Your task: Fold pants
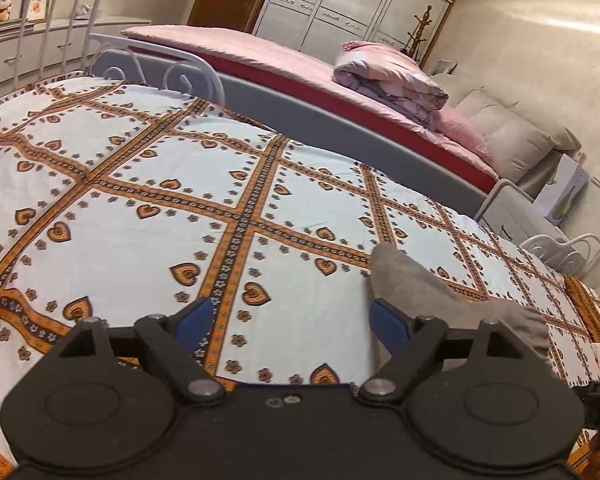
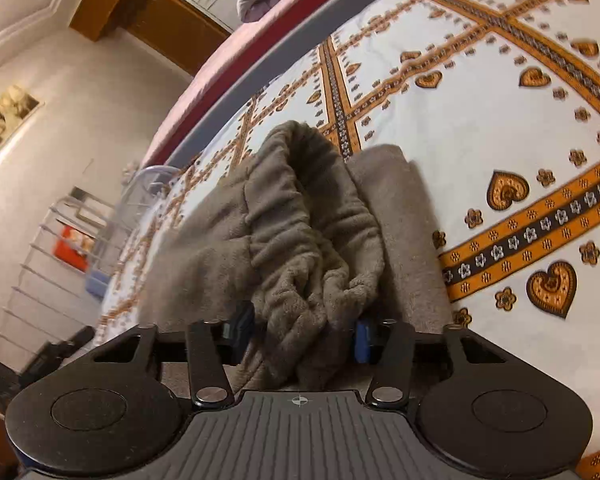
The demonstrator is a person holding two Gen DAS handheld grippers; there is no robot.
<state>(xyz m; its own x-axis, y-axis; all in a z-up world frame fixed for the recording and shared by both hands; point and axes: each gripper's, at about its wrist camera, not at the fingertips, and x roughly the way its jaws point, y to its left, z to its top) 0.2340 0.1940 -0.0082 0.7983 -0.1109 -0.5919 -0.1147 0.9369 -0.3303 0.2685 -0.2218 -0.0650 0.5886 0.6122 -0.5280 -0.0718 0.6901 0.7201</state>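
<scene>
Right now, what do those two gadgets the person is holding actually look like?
Both are matte black. The left gripper and right gripper each have two round discs, bolted link arms and blue pads on the fingers. The right one has a grey ribbed plate with a small crosshair mark.

I work over a bed (image 1: 148, 200) spread with a white sheet (image 2: 480, 128) crossed by orange bands of small flowers and dotted with orange hearts. On that sheet lie the grey-brown pants (image 2: 300, 232), bunched, their gathered waistband heaped up over a flatter fold beside it. From my left side one end of them (image 1: 412, 280) rests flat on the sheet.
</scene>
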